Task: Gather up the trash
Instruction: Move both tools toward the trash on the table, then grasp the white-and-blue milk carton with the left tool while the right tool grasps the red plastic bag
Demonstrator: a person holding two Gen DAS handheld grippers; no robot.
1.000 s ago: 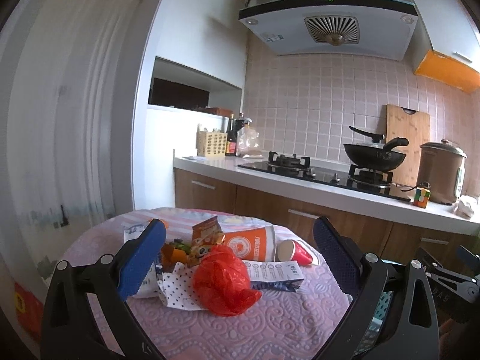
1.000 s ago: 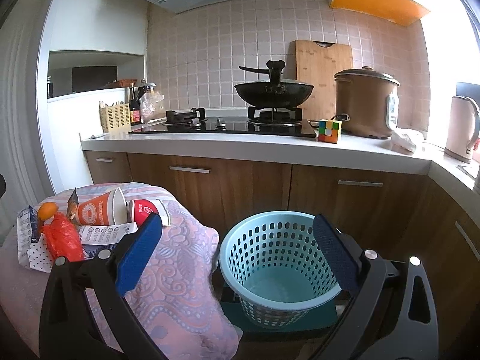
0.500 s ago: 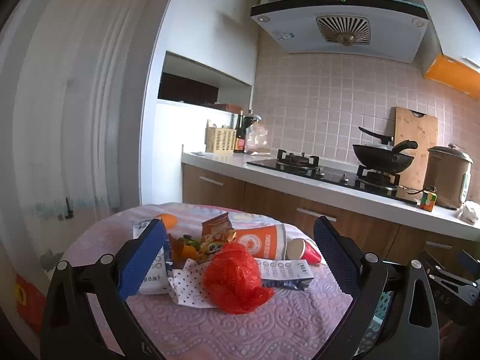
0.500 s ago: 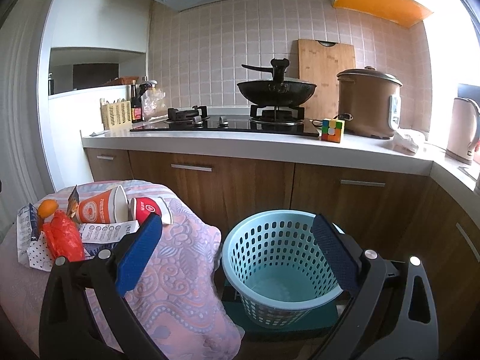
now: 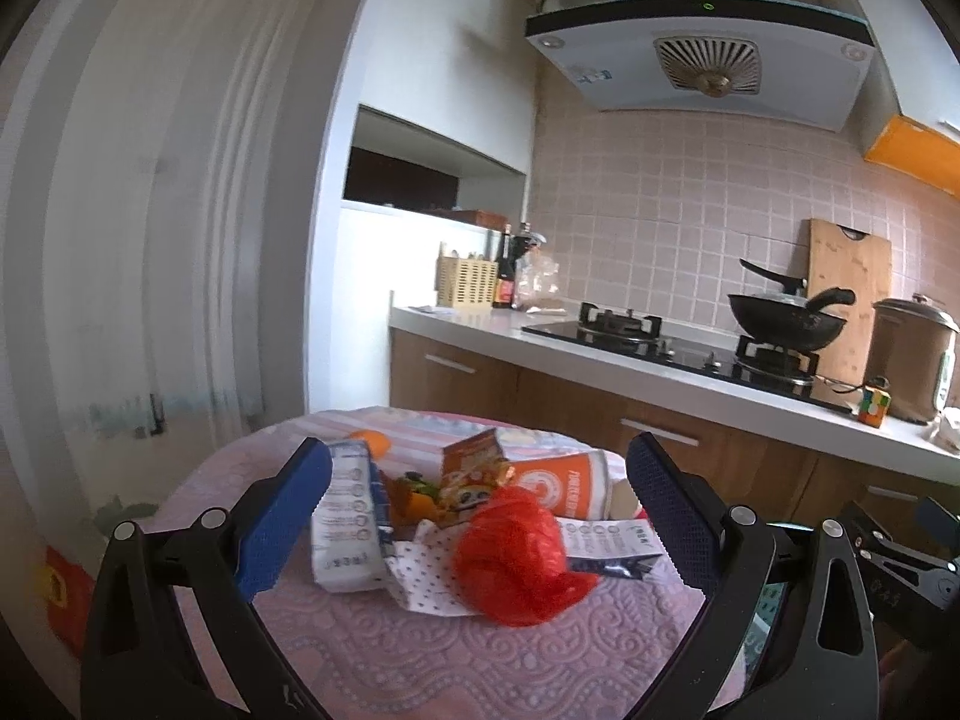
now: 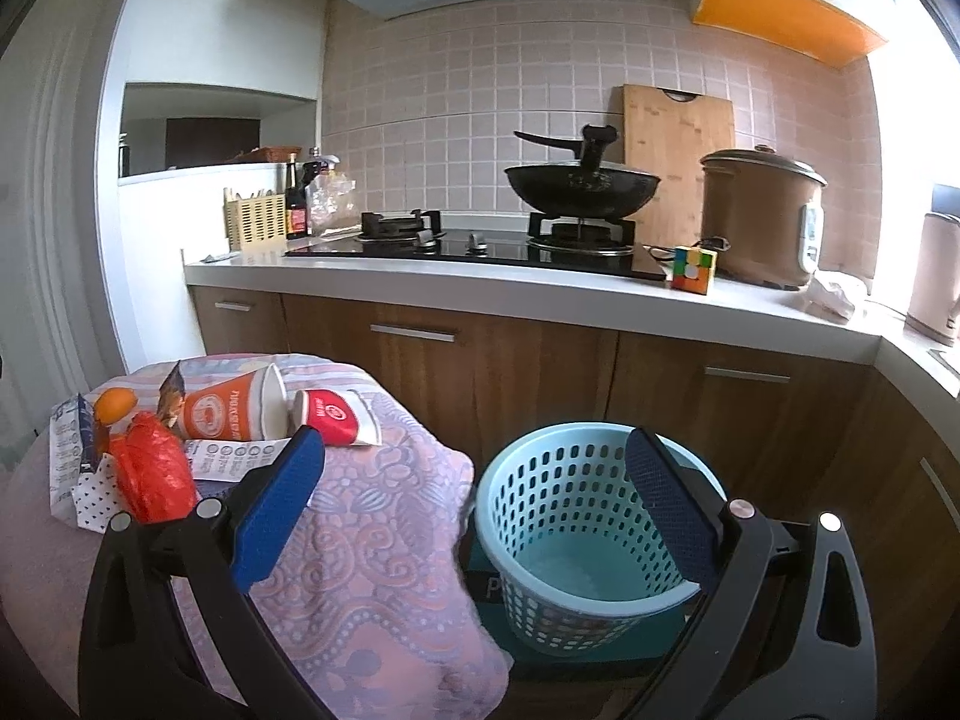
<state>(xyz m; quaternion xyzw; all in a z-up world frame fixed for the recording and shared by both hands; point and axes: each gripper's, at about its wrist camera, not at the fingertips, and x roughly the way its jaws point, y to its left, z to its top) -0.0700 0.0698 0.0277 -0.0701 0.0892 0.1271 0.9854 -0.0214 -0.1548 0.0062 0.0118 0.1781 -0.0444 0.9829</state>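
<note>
A pile of trash lies on a small table with a pink cloth (image 5: 420,654): a crumpled red plastic bag (image 5: 516,552), a white-blue wrapper (image 5: 345,528), an orange paper cup on its side (image 5: 570,477), a snack packet (image 5: 474,468), a receipt (image 5: 606,540) and an orange fruit (image 5: 372,439). My left gripper (image 5: 477,513) is open, its jaws on either side of the pile, just before it. The right wrist view shows the red bag (image 6: 150,474), orange cup (image 6: 231,411), a red cup (image 6: 333,414) and a light blue basket (image 6: 576,534) on the floor. My right gripper (image 6: 480,510) is open and empty.
A kitchen counter (image 6: 540,294) runs behind, with a gas hob, a black wok (image 6: 582,186), a brown rice cooker (image 6: 759,216), a puzzle cube (image 6: 693,269) and a cutlery holder (image 6: 255,219). Wooden cabinets (image 6: 600,378) stand right behind the basket. A white wall (image 5: 150,240) is at the left.
My left gripper has moved closer to the trash pile and swung left, so the pile sits between its jaws. The right gripper has barely moved.
</note>
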